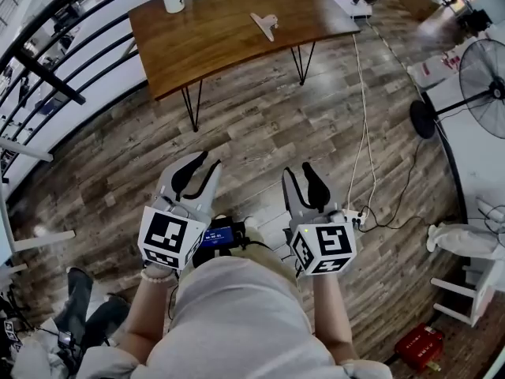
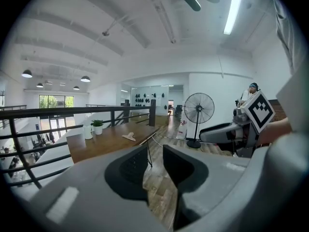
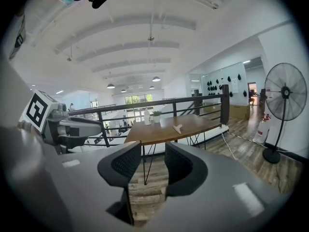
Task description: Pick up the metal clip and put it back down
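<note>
Left gripper (image 1: 203, 170), right gripper (image 1: 302, 177) gape; metal clip (image 1: 266, 24) on wooden table (image 1: 209, 42).

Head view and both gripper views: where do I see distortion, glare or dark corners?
Head view: the light is even, and the wide lens bows the table edge. Left gripper view: the corners are black, and the ceiling light glares white. Right gripper view: the corners are black too, and the railing curves.

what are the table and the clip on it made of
Table: wood top by its brown grain, satin sheen; thin black legs, probably metal. Clip: pale and matte from here; too small to tell metal from plastic.
</note>
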The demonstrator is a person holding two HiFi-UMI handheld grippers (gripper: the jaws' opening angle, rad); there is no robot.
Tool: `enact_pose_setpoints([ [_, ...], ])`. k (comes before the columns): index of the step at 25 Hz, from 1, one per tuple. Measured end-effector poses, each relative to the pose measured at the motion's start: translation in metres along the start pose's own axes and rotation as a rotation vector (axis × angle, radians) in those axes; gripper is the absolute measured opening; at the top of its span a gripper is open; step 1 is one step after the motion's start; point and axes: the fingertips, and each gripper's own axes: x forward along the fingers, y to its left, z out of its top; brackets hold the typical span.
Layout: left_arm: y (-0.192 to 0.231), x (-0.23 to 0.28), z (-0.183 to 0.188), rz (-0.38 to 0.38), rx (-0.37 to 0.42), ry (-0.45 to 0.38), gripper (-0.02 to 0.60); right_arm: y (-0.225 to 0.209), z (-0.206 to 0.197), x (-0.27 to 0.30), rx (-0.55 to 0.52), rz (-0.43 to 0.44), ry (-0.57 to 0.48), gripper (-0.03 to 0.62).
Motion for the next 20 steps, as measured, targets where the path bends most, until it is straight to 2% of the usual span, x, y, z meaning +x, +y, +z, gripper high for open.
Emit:
enact_pose_setpoints([
  [8,-0.016,0.007,0.006,0.021,0.012,-0.003,0.09,-0.011,0.004,-0.002,-0.034,0.041,-0.006,0.167],
  [14,-0.029,0.015,0.009,0.038,0.031,0.006,0.09,-0.036,0.006,-0.009,-0.017,0.047,-0.017,0.164],
  [20,-0.039,0.022,0.017,0.085,0.038,-0.018,0.09,-0.054,0.004,-0.018,-0.035,0.058,-0.024,0.164],
])
